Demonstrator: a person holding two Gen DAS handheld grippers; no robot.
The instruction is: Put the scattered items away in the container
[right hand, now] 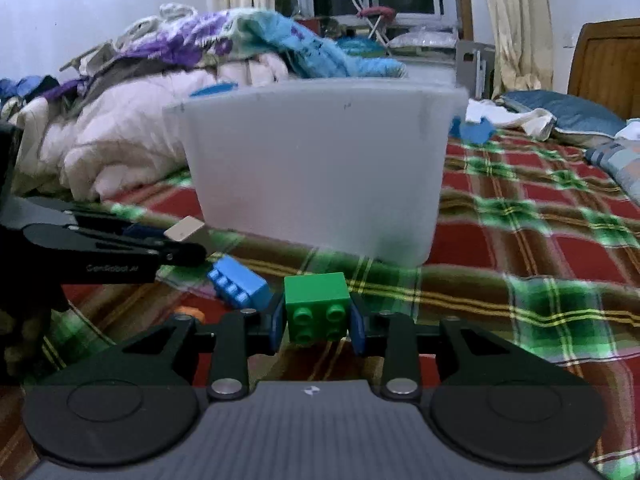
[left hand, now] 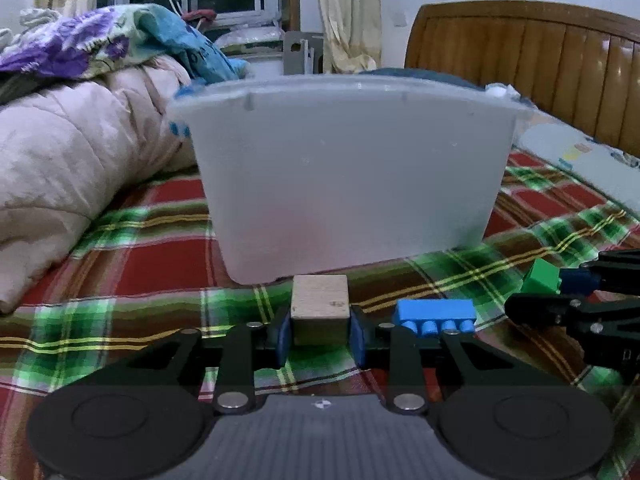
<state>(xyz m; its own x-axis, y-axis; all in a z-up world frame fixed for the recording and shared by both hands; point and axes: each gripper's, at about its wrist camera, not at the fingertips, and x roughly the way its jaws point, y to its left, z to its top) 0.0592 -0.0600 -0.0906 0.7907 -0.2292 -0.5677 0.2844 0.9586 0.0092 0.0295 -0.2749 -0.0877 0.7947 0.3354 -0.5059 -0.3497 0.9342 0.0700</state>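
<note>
A white plastic container [left hand: 344, 176] stands on the plaid bed sheet, just ahead of both grippers; it also shows in the right wrist view [right hand: 316, 172]. My left gripper [left hand: 320, 334] is shut on a wooden block [left hand: 319, 307]. My right gripper [right hand: 317, 320] is shut on a green toy brick [right hand: 316, 309]. A blue toy brick [left hand: 435, 314] lies on the sheet between the two grippers, also in the right wrist view [right hand: 239, 283]. The right gripper and green brick [left hand: 541, 276] show at the right edge of the left wrist view. The left gripper with the wooden block [right hand: 186, 229] shows at the left of the right wrist view.
A pink quilt [left hand: 60, 168] and piled bedding [right hand: 192, 44] lie to the left behind the container. A wooden headboard [left hand: 540, 56] and a blue pillow [right hand: 568, 110] are at the right. A small orange item [right hand: 190, 312] peeks out behind my right gripper's left linkage.
</note>
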